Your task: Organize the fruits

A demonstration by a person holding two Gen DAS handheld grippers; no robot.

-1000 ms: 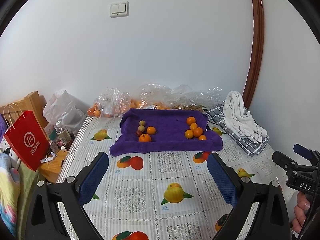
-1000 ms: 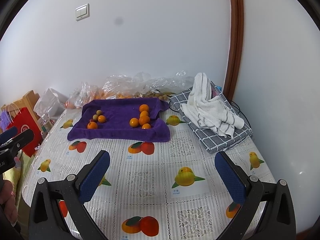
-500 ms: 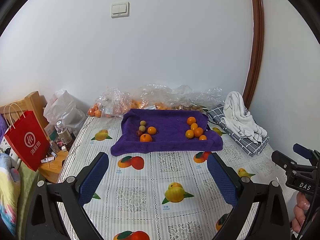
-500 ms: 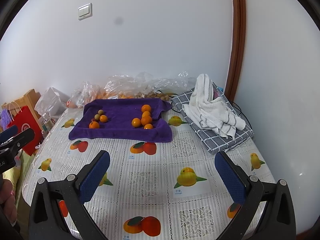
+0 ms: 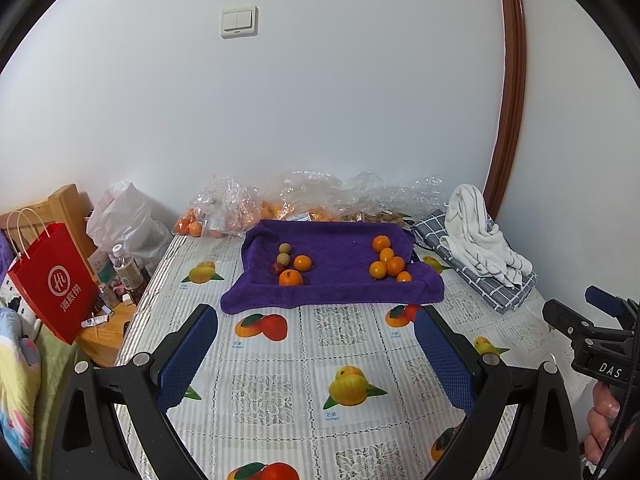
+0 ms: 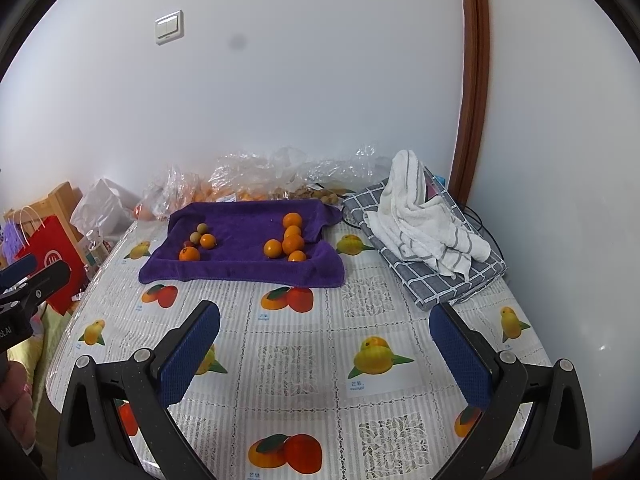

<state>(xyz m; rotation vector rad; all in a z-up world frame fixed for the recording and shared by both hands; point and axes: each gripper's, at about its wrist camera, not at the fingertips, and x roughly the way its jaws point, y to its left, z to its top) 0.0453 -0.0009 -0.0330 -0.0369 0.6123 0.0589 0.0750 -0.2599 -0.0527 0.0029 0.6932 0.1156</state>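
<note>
A purple towel (image 5: pixel 340 284) (image 6: pixel 240 264) lies at the far middle of the table. On its left part sit two oranges (image 5: pixel 291 278) (image 6: pixel 189 254), two small tan fruits (image 5: pixel 283 258) (image 6: pixel 195 237) and a small dark red fruit (image 5: pixel 277 268). On its right part sits a cluster of several oranges (image 5: pixel 387 263) (image 6: pixel 289 241). My left gripper (image 5: pixel 316 350) is open and empty, above the table's near part. My right gripper (image 6: pixel 326 350) is open and empty, also well short of the towel.
Clear plastic bags with more oranges (image 5: pixel 240 212) (image 6: pixel 248 178) lie against the wall. A white striped cloth on a grey checked cloth (image 5: pixel 476 236) (image 6: pixel 424 220) lies at the right. A red paper bag (image 5: pixel 52 280) and bottles stand off the table's left edge.
Both grippers have drawn back and risen slightly, so the towel and fruits look a little farther away. The jaws stay open.
</note>
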